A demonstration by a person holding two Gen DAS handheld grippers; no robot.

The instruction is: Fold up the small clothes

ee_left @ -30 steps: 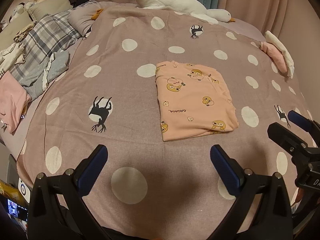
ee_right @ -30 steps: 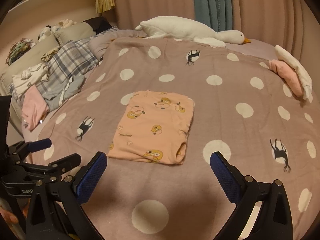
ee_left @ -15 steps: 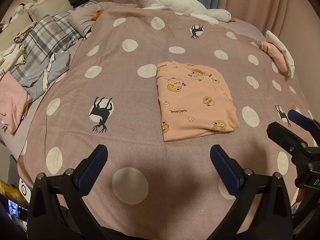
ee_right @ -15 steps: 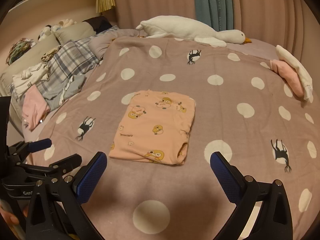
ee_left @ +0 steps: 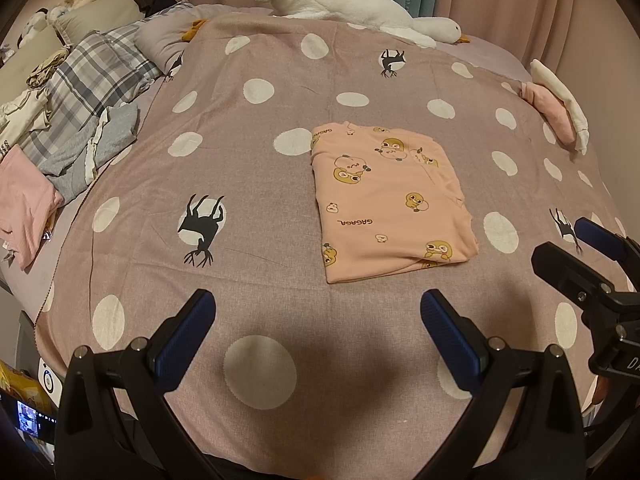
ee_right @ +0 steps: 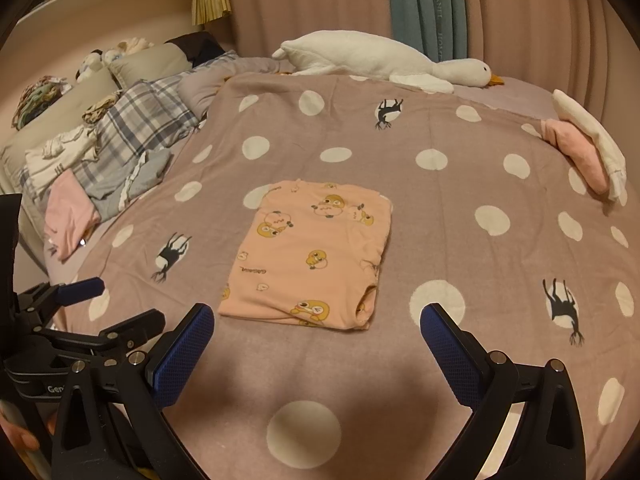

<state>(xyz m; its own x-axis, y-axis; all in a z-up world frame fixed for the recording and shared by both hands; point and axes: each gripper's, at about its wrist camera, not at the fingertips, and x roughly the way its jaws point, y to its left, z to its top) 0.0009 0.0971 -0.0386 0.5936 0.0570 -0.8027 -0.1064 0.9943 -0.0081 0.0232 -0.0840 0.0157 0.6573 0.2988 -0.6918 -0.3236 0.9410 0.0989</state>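
A small peach garment with duck prints (ee_left: pixel 386 200) lies folded into a flat rectangle on the mauve polka-dot blanket (ee_left: pixel 248 184); it also shows in the right wrist view (ee_right: pixel 316 252). My left gripper (ee_left: pixel 316 332) is open and empty, hovering over the blanket near the bed's front edge, short of the garment. My right gripper (ee_right: pixel 316 340) is open and empty, just in front of the garment's near edge. The right gripper appears at the right of the left wrist view (ee_left: pixel 580 256); the left gripper appears at the left of the right wrist view (ee_right: pixel 100 304).
A pile of unfolded clothes (ee_left: pixel 76 128) with a plaid piece lies at the left (ee_right: pixel 100 160). A white goose plush (ee_right: pixel 380 60) lies at the back. Folded pink and white clothes (ee_right: pixel 588 152) sit at the far right. Curtains hang behind the bed.
Both grippers have drifted slightly, so the garment sits a little lower in each view. Both stay open and empty. The garment has not moved.
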